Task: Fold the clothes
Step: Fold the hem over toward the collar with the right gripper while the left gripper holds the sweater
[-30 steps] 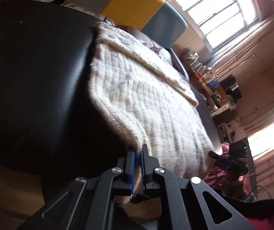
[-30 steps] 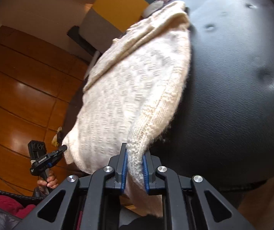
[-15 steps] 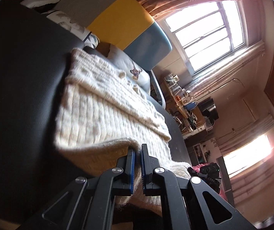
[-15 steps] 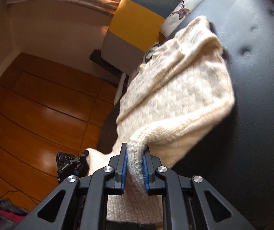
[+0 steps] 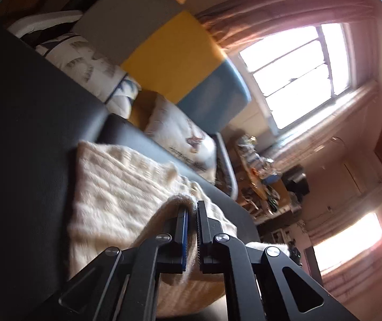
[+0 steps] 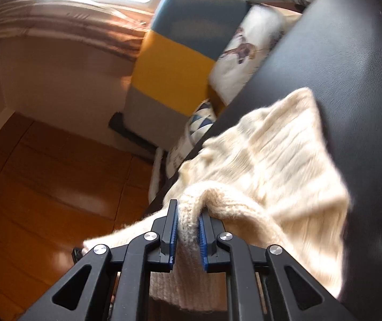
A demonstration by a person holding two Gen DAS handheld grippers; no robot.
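Cream knitted sweater (image 5: 116, 187) on black padded surface (image 5: 30, 123), its lifted edge pinched in left gripper (image 5: 191, 211) and right gripper (image 6: 187, 214), both clamped on the knit.

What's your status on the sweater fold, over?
Left hand-held gripper and right hand-held gripper both shut on cream sweater. Hem lifted over the part lying on black cushion. Nothing in the way.
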